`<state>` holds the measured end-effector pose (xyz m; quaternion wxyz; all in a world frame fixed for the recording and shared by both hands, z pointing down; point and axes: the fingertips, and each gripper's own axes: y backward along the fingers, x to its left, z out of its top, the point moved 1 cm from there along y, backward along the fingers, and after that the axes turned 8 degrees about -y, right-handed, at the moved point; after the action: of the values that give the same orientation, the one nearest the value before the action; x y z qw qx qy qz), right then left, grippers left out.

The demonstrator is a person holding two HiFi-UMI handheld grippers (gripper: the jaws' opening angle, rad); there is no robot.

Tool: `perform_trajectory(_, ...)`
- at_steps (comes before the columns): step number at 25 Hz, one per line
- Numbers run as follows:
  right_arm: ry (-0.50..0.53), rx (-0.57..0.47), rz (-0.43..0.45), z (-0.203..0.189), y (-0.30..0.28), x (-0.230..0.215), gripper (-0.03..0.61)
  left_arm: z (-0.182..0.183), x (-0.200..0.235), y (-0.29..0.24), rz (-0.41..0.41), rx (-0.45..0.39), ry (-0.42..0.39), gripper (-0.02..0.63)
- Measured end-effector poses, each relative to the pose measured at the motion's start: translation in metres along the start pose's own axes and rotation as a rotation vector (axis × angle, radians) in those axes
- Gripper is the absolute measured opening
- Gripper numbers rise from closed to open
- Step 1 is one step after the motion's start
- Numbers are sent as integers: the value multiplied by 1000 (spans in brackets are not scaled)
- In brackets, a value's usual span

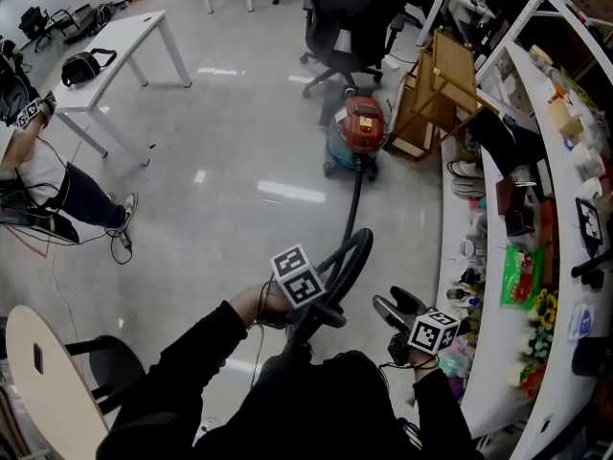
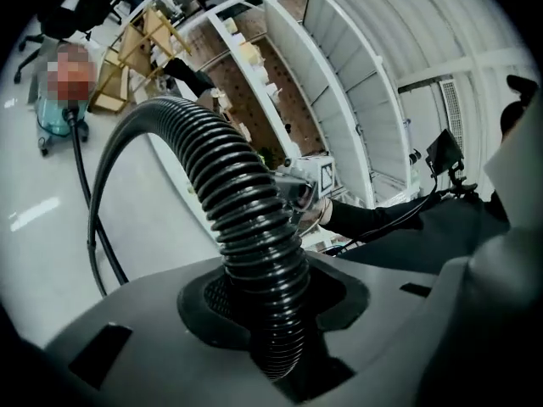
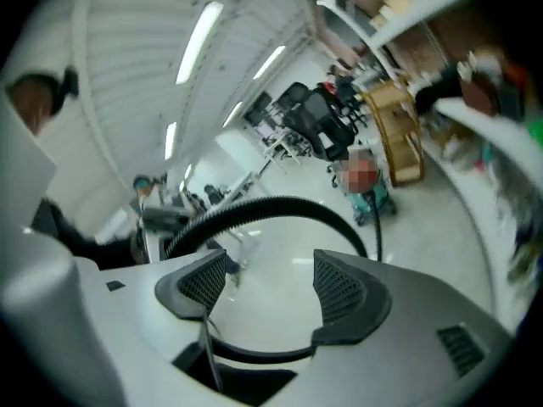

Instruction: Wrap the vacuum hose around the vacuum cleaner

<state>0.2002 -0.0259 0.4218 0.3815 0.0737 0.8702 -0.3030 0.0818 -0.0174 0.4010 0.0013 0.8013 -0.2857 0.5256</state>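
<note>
Underfoot, one glossy grey floor (image 1: 239, 161), spreading ahead of both tools. To the right of the right hand-held gripper (image 1: 395, 307), one long curved white worktop (image 1: 493, 286), crowded with small goods too many and too small to count. Far off to the left of the left hand-held gripper (image 1: 321, 312), one white worktop (image 1: 124, 36) with one black bag (image 1: 84, 65) on it. Nearer on that side, one other person (image 1: 43, 175) at the frame's edge.

Far ahead, one black office chair (image 1: 350, 17); just to its right, one wooden rack (image 1: 445, 89). In front of the chair, well ahead of both tools, one vacuum cleaner (image 1: 359, 127), red on top, teal below, upright on the floor. From its front, one black ribbed vacuum hose (image 1: 355, 195), leading back toward the person, arching in one loop and passing between the left jaws.

Left hand-held gripper: pinching the hose, jaws pressed against its ribs on both sides. Right hand-held gripper: just beside the left one, jaws spread wide, nothing between the two mesh pads (image 3: 344, 291), clear of the hose, only the hose's arc beyond them.

Two marker cubes (image 1: 299, 276), one on each tool.
</note>
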Motion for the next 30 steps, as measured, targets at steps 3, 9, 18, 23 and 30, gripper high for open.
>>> perform_trajectory(3,569,59,-165,12,-13,28,330,11,9,13,-23,66,29,156)
perform_trajectory(9,1348,74,-199,52,-70,71,330,27,14,19,-67,205,41,158)
perform_trajectory(18,1641,117,-108,92,-106,42,216,79,19,11,2,312,30,164)
perform_trajectory(23,1439,96,-172,140,-114,10,213,126,55,29,346,241,-190,232)
perform_trajectory(30,1067,84,-309,213,-105,-61,215,151,60,119,953,-363,-281,347)
